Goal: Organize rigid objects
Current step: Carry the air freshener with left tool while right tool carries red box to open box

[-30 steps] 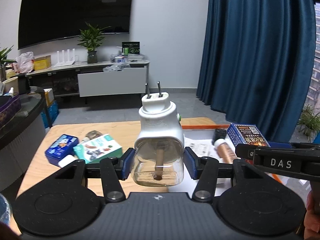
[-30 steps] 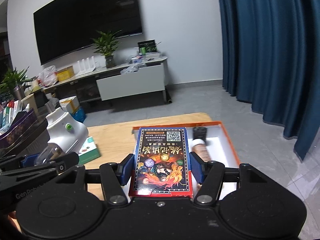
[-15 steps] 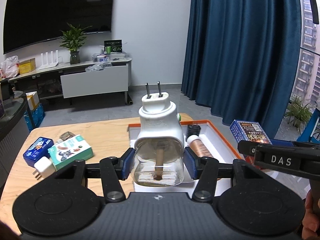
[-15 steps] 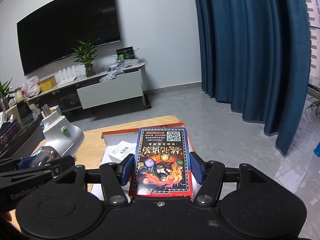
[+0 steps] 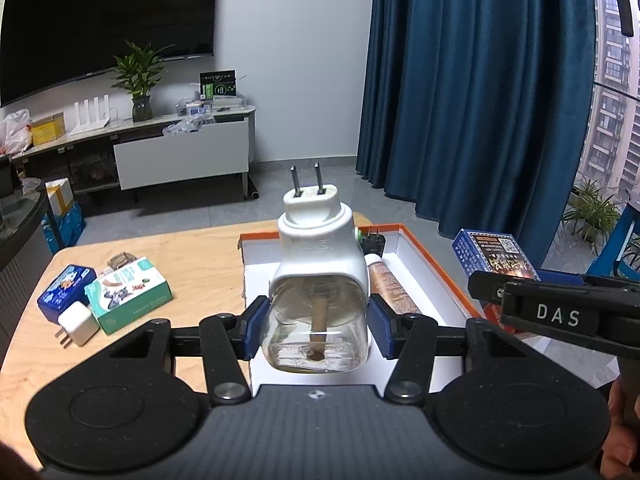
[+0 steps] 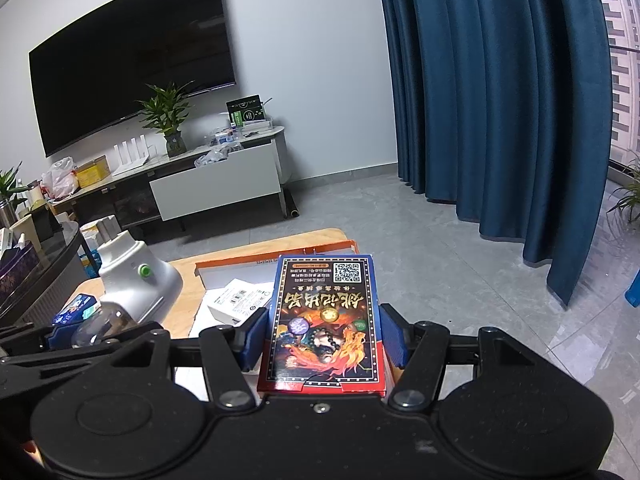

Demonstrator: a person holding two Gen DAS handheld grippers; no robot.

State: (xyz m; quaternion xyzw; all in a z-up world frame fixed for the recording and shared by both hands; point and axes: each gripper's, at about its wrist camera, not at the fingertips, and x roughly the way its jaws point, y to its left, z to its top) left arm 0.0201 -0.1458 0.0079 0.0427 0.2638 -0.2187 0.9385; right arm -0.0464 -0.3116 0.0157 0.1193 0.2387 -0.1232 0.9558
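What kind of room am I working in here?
Most likely a home living room: a large wall-mounted TV above a low media console with a potted plant, full-length blue curtains, and a small wooden table in front.

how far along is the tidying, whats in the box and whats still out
Partly done. Already in the orange-rimmed box: a copper tube, a black plug and a white carton. In hand: the left gripper clamps the plug-in vaporizer, the right gripper the blue card box. Still on the table: a blue tin, green box and white charger.
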